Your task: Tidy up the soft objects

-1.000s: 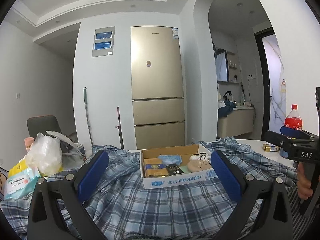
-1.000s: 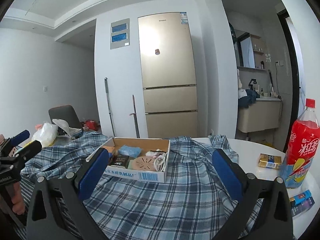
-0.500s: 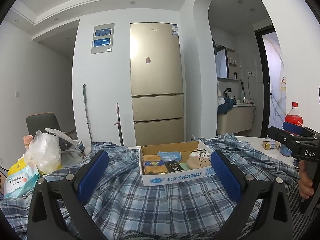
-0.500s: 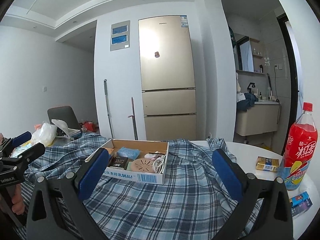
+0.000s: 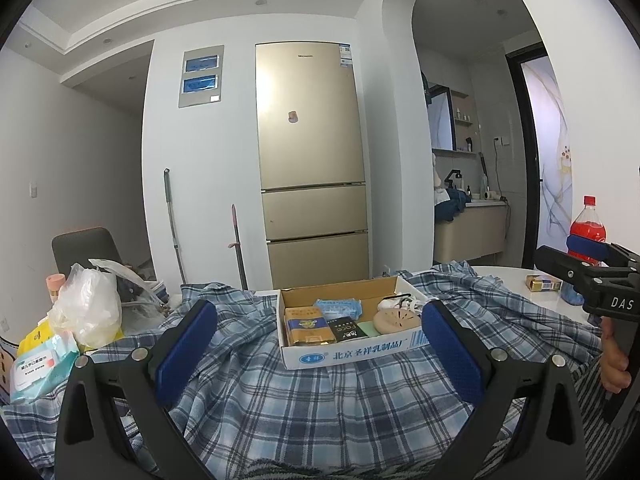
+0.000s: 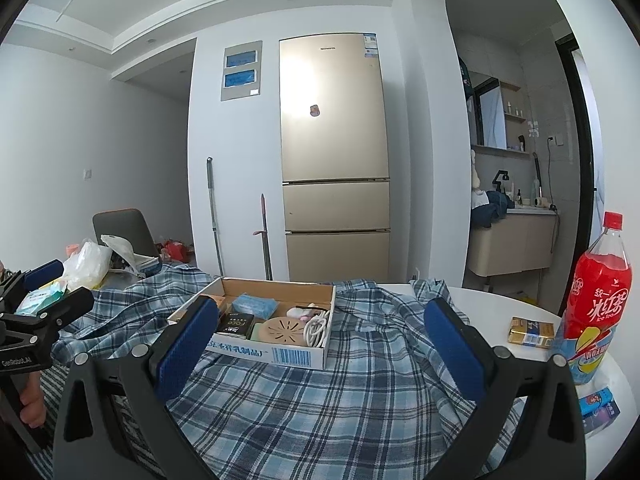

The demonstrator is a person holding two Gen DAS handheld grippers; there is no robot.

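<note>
Plaid shirt (image 5: 288,396) under cardboard box (image 5: 352,344) (tea bottle (image 6: 596,304) beside), left claw (image 5: 320,354) and right claw (image 6: 322,354) both wide, empty.

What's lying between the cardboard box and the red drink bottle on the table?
In the right wrist view, rumpled plaid shirt fabric spreads from the cardboard box, then bare white table with a small gold pack lying just before the red bottle.

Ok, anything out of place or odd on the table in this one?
Yes. The cardboard box of odds and ends sits on top of the rumpled plaid shirt, pinning the cloth that needs organizing. The shirt lies spread and wrinkled over the table. Both grippers are open, holding nothing.
</note>
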